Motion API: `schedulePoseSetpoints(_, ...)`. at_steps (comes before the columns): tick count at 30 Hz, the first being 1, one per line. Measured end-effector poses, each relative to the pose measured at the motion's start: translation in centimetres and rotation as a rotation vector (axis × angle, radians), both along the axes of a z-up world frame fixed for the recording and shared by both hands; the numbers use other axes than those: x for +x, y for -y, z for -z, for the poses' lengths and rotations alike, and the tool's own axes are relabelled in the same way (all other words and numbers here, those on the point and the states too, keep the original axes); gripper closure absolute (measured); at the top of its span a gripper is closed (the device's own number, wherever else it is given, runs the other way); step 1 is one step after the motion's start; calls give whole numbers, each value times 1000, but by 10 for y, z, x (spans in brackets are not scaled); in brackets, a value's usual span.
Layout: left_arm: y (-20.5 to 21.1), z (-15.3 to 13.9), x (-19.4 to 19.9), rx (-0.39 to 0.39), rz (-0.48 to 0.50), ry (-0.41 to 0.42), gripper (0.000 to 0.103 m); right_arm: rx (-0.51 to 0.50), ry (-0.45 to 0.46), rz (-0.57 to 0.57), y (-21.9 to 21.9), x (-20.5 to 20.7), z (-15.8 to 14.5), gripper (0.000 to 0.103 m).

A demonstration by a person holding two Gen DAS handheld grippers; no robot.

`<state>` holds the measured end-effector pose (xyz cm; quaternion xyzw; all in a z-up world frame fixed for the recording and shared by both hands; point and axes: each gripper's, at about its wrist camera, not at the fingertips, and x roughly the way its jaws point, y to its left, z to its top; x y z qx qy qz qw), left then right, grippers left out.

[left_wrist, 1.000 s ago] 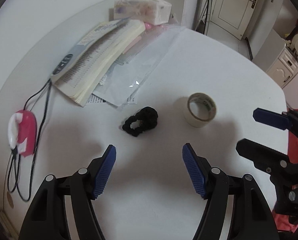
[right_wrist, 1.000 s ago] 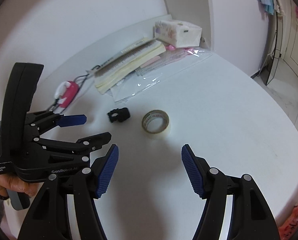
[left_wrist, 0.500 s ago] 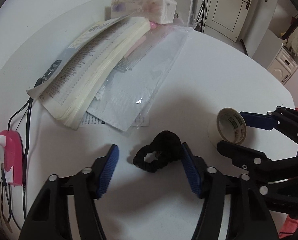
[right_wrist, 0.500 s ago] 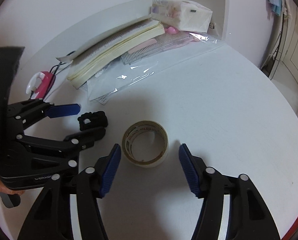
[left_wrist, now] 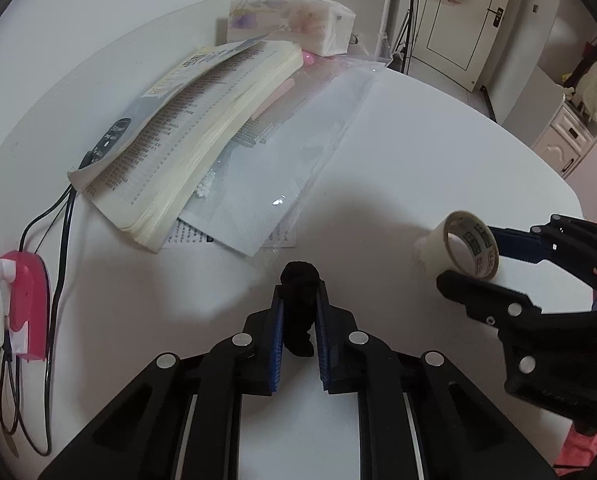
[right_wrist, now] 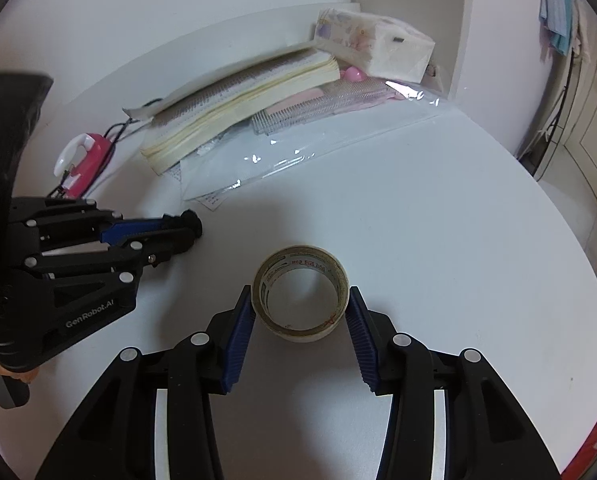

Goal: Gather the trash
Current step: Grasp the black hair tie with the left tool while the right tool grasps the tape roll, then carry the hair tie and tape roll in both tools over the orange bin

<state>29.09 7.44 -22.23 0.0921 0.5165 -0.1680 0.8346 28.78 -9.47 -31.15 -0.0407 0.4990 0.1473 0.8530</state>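
- Both pickups look underway at once: 2 loose items on the round white table (right_wrist: pixel 438 240) are each between a gripper's fingers, and neither has gone to any bin. No bin shows in either view, so the carrying and dropping remain.
- The left gripper (left_wrist: pixel 299 320) is clenched on the fuzzy black fabric hair tie (left_wrist: pixel 298 280); its blue ribbed pads press both sides, and the tie bulges out past the fingertips, just above or on the tabletop.
- The right gripper (right_wrist: pixel 300 312) has closed onto the beige roll of packing tape (right_wrist: pixel 300 292), a pad touching each side of the ring. In the left wrist view the roll is tilted, 1 edge seemingly off the table.
- Both grippers reach forward low over the table, side by side, the left one near the clear plastic sleeve (left_wrist: pixel 298 152) under the thick open book (left_wrist: pixel 202 128).
- The pink corded device (left_wrist: pixel 18 304) and tissue pack (right_wrist: pixel 374 44) lie untouched.
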Motion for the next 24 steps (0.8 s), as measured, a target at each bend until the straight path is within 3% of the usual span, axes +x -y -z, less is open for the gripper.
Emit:
schedulePoseSetpoints(12, 29, -56, -51, -27, 20, 59, 87, 107, 54, 66, 45, -65, -58, 57)
schedulePoseSetpoints(24, 139, -89, -144, -75, 166, 73, 87, 160, 102, 180, 137, -191, -116, 57)
